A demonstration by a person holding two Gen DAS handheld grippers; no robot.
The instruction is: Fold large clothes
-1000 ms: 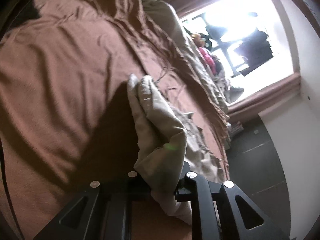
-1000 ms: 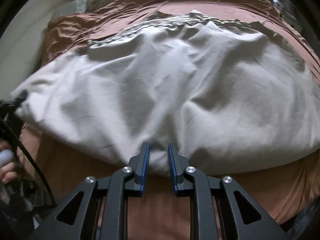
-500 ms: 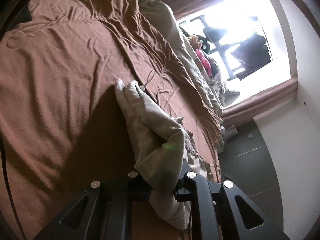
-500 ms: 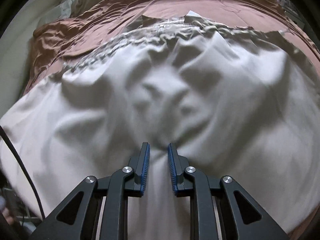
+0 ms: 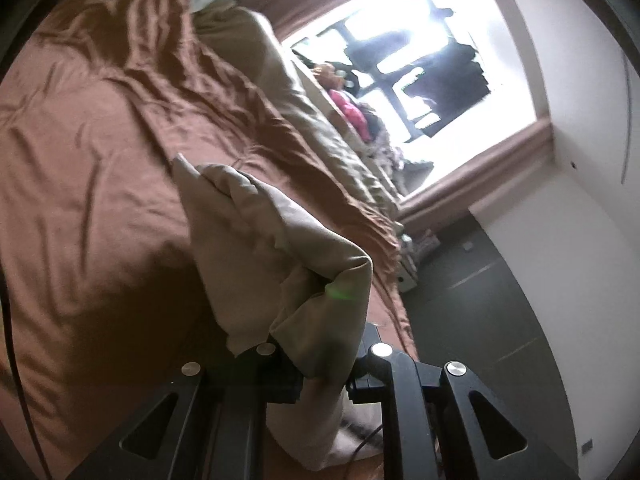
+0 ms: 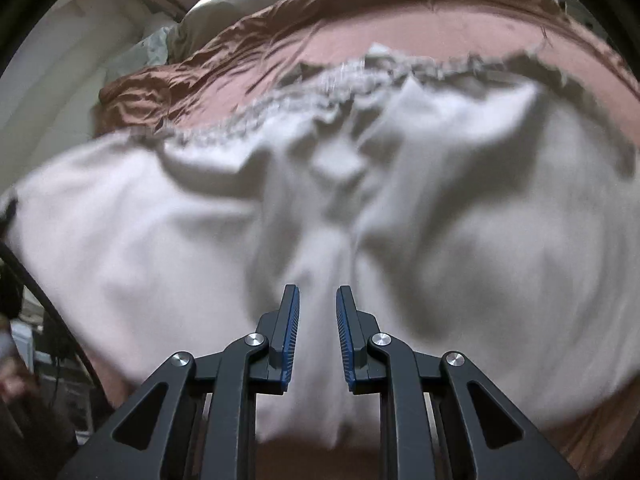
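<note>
A large pale beige garment [image 6: 460, 220] lies spread and wrinkled on a brown bedspread [image 6: 420, 36], its gathered edge toward the far side. My right gripper [image 6: 317, 320] holds a fold of it between its blue pads; the cloth drapes down between the fingers. In the left wrist view my left gripper [image 5: 324, 364] is shut on a bunched corner of the same garment [image 5: 260, 240], which stands up in a thick fold above the bedspread [image 5: 80, 160].
A bright window [image 5: 400, 52] with a brown frame lies beyond the bed. Beige bedding [image 5: 256, 52] and pink items [image 5: 352, 112] lie along the bed's far side. Dark floor [image 5: 480, 300] runs along the bed's right edge. A white wall [image 6: 60, 80] is at left.
The right gripper has gone from the garment's near edge to holding a fold of it, and the cloth has bunched up toward it. The left gripper still holds its corner, with the view shifted slightly.
</note>
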